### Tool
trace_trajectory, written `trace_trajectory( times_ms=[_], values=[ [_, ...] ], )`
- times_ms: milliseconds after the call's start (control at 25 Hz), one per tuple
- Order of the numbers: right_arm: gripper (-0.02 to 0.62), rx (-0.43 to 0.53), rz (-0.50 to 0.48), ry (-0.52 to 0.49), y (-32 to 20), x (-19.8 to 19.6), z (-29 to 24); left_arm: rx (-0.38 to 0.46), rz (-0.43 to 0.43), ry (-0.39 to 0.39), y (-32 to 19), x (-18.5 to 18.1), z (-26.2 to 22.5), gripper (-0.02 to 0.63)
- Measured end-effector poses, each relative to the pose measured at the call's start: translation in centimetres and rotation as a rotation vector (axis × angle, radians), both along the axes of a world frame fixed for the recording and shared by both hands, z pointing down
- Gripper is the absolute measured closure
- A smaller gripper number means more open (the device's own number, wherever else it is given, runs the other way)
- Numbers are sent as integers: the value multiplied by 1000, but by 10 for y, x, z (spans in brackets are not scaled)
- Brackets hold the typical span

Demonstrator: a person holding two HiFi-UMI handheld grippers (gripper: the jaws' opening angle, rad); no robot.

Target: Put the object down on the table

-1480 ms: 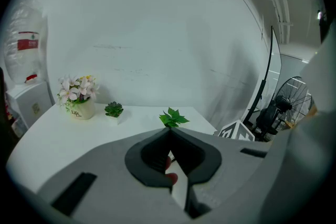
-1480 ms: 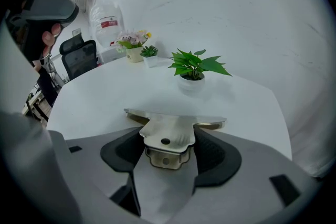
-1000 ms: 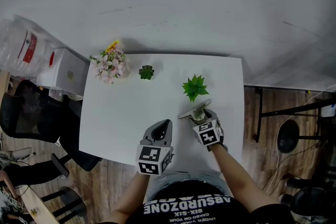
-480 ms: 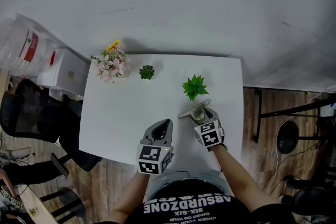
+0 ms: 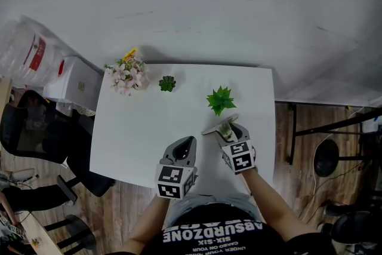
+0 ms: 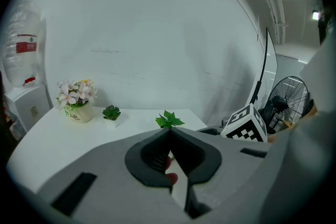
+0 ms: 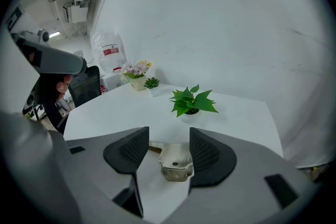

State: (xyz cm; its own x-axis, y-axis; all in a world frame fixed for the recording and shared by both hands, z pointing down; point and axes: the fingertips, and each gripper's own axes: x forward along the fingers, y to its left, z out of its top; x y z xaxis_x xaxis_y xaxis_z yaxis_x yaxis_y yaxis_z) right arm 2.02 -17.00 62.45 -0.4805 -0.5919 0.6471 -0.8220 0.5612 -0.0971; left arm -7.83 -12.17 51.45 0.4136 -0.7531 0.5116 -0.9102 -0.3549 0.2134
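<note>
Right gripper (image 7: 169,139) closing round half-hidden tool (image 7: 176,161).

Dull silvery metal piece (image 7: 176,162) (table (image 7: 115,107) matt)

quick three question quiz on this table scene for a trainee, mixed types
1. True or false: the pink flower bouquet in a cream pot stands at the near edge of the white table.
2. What lies between the right tongs? A small dark succulent; B silvery metal piece; C leafy green plant.
3. Fill in: the left tongs are ___.
Key: 1 false, far left corner. 2 B; those tongs are closing, the piece on the table between them. 3 shut.
</note>
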Motion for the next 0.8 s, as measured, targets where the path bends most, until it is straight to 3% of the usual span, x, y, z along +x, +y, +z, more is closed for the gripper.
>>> trace_trajectory(
  times_ms=[160,440,800],
  values=[
    [407,47,14,-59,0,-3,-23,10,-1,-1,1,-2,-2,605],
    [591,153,52,-137,4,-5,-68,27,-5,8,4,-3,-10,606],
    [597,222,55,-211,19,-9,-107,51,3,22,10,0,-18,605]
  ],
)
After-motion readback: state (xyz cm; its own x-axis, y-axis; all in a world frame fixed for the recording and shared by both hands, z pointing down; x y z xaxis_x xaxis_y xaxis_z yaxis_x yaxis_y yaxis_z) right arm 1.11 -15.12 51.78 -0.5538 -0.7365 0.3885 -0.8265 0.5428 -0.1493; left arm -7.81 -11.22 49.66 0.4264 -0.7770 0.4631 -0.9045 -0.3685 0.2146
